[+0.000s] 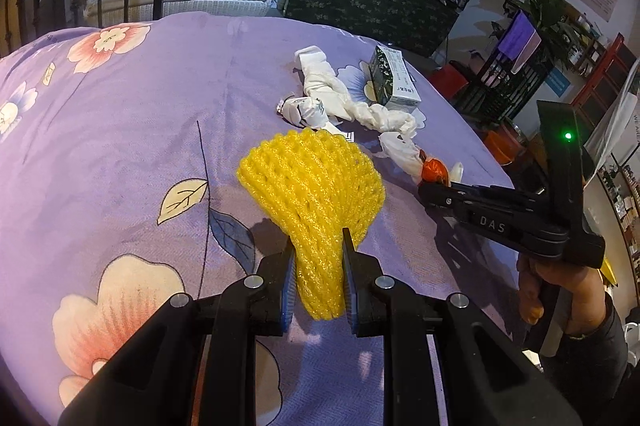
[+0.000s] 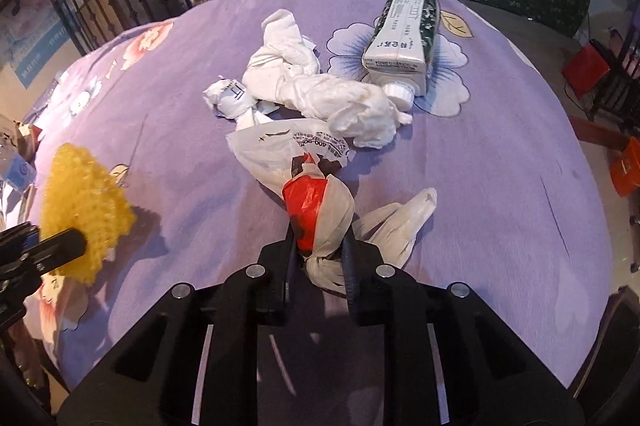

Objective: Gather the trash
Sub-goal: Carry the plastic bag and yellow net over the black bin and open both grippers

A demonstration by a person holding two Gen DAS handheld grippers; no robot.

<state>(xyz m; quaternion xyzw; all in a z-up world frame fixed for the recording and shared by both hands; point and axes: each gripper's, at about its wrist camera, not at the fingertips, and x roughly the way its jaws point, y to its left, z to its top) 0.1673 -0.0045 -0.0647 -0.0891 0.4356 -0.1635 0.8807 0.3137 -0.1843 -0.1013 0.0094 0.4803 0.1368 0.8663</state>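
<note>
left wrist: close, angled down over bed (image 1: 120, 105), facing trash pile (image 1: 340, 97) | right wrist: same, nearer | shared: pile, yellow net (image 2: 84, 209)

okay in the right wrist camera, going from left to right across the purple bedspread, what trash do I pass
yellow foam net, held at the picture's left edge by the left tongs → small crumpled white wrapper → white and red plastic bag, pinched in the right tongs → green and white carton. The twisted white tissue overlaps the middle, so it is left out.

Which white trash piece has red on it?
The plastic bag pinched in the right hand-held gripper; the twisted paper wad is plain white.
</note>
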